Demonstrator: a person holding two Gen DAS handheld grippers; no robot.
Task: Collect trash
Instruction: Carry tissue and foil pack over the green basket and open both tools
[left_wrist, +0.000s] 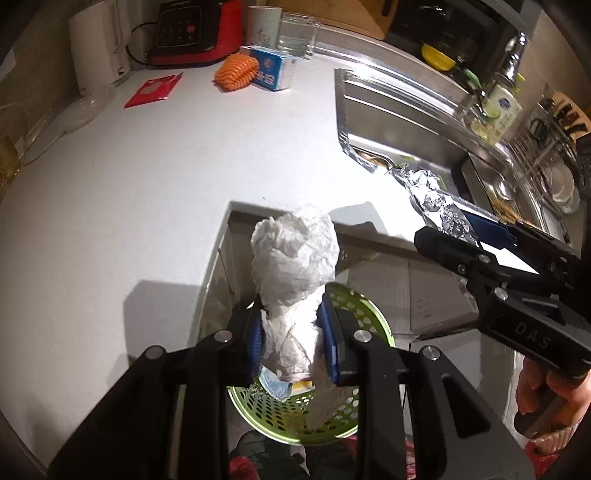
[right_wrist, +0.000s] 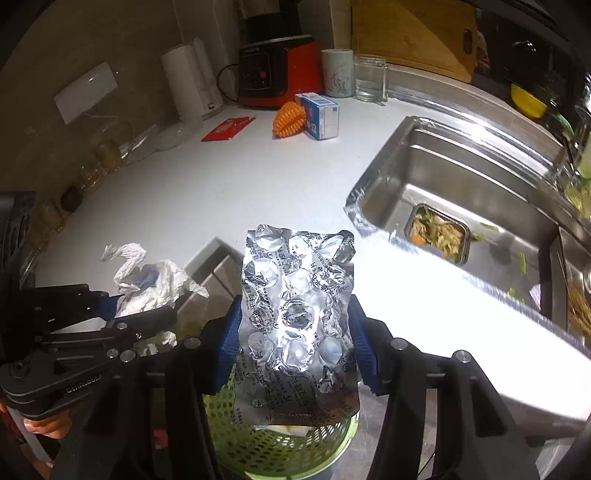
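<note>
Left wrist view: left gripper narrowed onto a crumpled white tissue, blue fingers pressing its lower end from both sides, the bulk of the wad sticking out past the tips. Directly beneath, a green perforated basket below the edge of the white table, with some paper scraps already inside. At right, the right gripper reaching in with a silver blister pack (seen edge-on here, crinkled), a hand on its handle. Further back on the table: a red packet, an orange spiky brush, a blue-and-white box, a glass. Steel sink at right.

Right wrist view: right gripper about half open, closed on the blister pack, blue fingers gripping its two long edges, the foil held flat and hanging above the green basket. At left, the left gripper with the tissue (partly hidden by its fingers). In the sink, a small tray of food scraps.
</note>
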